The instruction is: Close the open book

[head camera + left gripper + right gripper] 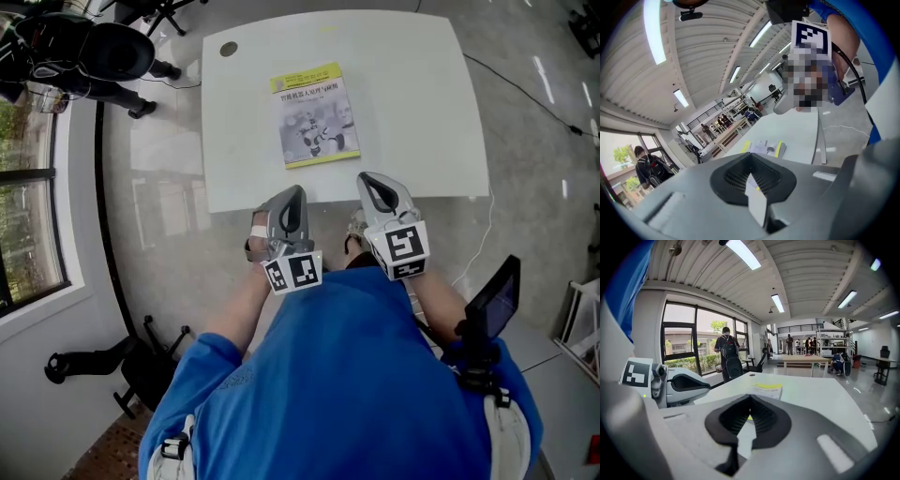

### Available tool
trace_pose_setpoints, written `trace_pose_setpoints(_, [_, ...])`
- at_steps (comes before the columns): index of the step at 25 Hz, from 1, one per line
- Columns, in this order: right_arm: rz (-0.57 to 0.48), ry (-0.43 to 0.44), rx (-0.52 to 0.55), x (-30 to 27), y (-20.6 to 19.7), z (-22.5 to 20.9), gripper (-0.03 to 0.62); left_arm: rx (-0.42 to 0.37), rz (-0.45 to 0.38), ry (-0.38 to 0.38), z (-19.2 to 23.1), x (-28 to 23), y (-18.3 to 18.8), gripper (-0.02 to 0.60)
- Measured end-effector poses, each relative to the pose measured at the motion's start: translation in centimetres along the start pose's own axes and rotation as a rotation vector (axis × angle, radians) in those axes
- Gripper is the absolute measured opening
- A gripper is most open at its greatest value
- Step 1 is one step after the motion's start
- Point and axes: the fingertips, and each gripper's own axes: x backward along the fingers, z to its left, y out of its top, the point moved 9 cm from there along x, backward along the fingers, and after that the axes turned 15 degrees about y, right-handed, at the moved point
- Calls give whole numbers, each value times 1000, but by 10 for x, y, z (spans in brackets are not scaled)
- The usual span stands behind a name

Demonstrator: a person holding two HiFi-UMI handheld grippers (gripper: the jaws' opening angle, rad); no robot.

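Left gripper (292, 195) fingers are seen closed together, nothing held; right gripper (370, 180) fingers likewise shut, empty; both are held side by side at the table's (412, 112) near edge; the book (314, 114) is seen closed, cover up, mid-table, apart from both; a cable (525, 94) trails on the floor, right.

The book (314, 114) cover is yellow and grey, the tabletop (412, 103) white, the left claw (292, 195) and right claw (372, 180) grey with black-and-white markers.
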Motion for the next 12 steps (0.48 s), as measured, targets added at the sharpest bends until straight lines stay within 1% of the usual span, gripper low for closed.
trace_pose_setpoints(6, [-42, -41, 44, 10, 8, 66, 3, 142, -3, 20, 35, 51, -19, 8])
trace_pose_setpoints(10, [-69, -80, 74, 21, 12, 108, 3, 217, -25, 19, 52, 84, -31, 8])
trace_pose_setpoints(12, [-78, -92, 78, 28, 9, 129, 3, 241, -32, 14, 59, 103, -36, 8])
